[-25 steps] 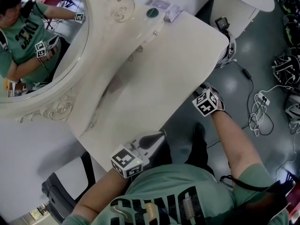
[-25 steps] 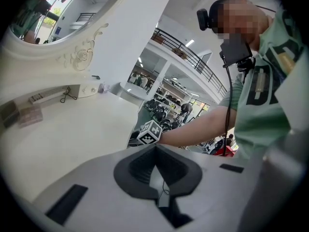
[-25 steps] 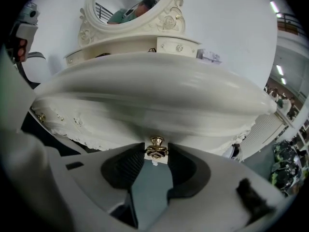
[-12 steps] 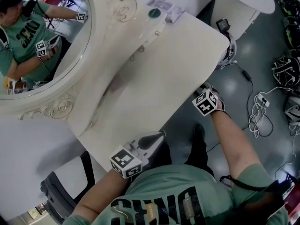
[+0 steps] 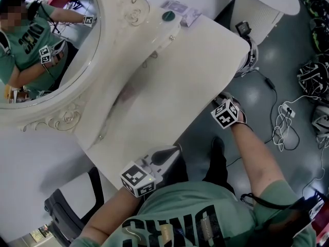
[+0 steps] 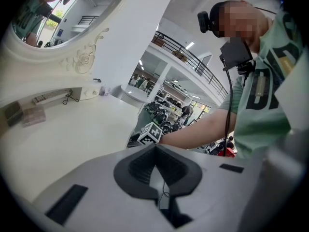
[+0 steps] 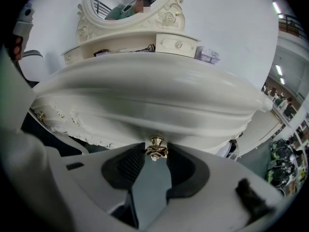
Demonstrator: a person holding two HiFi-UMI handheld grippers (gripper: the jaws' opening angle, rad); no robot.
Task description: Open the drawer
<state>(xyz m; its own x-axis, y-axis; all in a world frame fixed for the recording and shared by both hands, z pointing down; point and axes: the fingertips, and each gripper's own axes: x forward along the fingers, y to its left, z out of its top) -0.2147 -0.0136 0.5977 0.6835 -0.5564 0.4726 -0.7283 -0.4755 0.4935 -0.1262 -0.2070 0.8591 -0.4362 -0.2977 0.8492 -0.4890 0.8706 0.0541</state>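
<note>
The cream dressing table (image 5: 169, 86) has a drawer under its thick front edge, with the carved drawer front (image 7: 96, 124) showing in the right gripper view. A small brass knob (image 7: 157, 147) sticks out of it. My right gripper (image 7: 156, 153) has both dark pads against this knob, one on each side. In the head view the right gripper (image 5: 220, 99) reaches under the table's right edge and its tips are hidden. My left gripper (image 5: 167, 151) rests at the table's near corner, away from the drawer. Its jaws (image 6: 155, 148) meet at the tips with nothing between them.
An oval mirror (image 5: 41, 45) in a carved frame stands at the back, with small drawers (image 7: 176, 43) on the shelf below it. Purple packets (image 5: 180, 8) lie at the far corner. A dark chair (image 5: 72, 205) stands at the left. Cables (image 5: 285, 122) trail on the floor at the right.
</note>
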